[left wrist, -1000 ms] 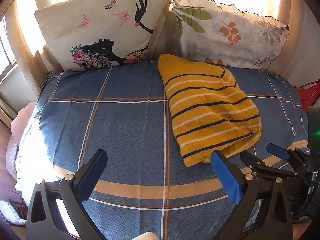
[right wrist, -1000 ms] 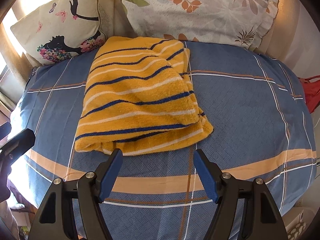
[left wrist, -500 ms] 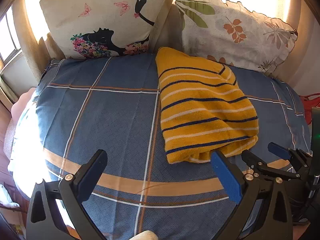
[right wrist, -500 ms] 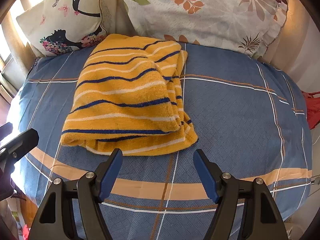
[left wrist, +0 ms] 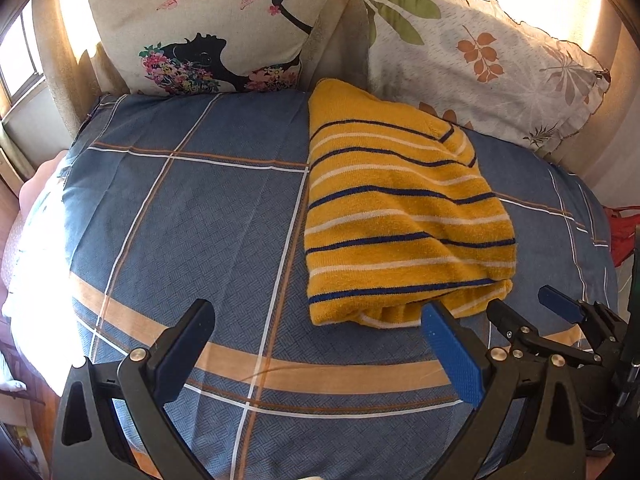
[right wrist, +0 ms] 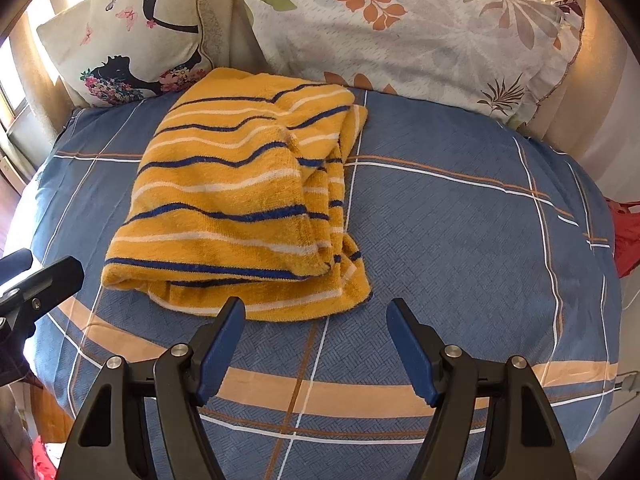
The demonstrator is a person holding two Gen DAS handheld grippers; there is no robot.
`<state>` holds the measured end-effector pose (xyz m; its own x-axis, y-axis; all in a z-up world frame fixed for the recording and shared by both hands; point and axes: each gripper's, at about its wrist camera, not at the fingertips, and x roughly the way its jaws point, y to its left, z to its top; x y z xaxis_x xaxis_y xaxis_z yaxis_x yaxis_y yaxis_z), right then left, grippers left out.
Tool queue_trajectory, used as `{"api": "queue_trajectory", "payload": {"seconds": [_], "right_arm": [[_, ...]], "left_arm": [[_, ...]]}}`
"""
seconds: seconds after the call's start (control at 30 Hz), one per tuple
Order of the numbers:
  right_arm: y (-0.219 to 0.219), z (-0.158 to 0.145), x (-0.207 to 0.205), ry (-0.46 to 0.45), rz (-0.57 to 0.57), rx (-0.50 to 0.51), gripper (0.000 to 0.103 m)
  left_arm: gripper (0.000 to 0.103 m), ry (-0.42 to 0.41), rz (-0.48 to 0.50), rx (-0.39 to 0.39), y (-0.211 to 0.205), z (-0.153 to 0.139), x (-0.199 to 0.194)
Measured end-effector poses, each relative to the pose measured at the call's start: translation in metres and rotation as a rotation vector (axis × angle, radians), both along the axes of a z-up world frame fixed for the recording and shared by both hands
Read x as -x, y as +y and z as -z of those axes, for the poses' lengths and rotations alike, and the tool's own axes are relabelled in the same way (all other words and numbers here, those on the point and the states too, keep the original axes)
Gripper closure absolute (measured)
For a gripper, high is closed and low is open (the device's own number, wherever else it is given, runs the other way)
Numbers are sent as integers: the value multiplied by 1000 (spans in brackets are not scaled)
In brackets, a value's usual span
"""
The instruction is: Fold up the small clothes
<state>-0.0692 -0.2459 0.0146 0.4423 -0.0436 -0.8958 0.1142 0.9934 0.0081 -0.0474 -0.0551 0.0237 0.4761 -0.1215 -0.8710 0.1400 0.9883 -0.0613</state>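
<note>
A yellow towel-like garment with navy and white stripes lies folded in layers on the blue checked bed cover. In the right wrist view the garment fills the left-centre, its near hem just beyond the fingertips. My left gripper hovers open above the cover, its right pad beside the garment's near edge, nothing between the fingers. My right gripper is open too, empty, just short of the garment's near right corner. It shows in the left wrist view as a black frame with blue pads at the right.
Two pillows lean at the head of the bed: a butterfly and silhouette print pillow and a leaf print pillow. Something red lies off the bed's right edge. A window is at the left. Bare cover stretches right of the garment.
Both views have rolled and shifted, and the garment now sits closer to the fingertips of both grippers. Both stay open and nothing was grasped.
</note>
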Motion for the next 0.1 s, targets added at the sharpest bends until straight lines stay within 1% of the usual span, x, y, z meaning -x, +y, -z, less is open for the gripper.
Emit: {"api": "queue_trajectory", "payload": {"seconds": [0.1], "right_arm": [[-1,3,-1,8,-9,-7,26]], "left_arm": [[0,-4,4,-7,-4,0,0]]}}
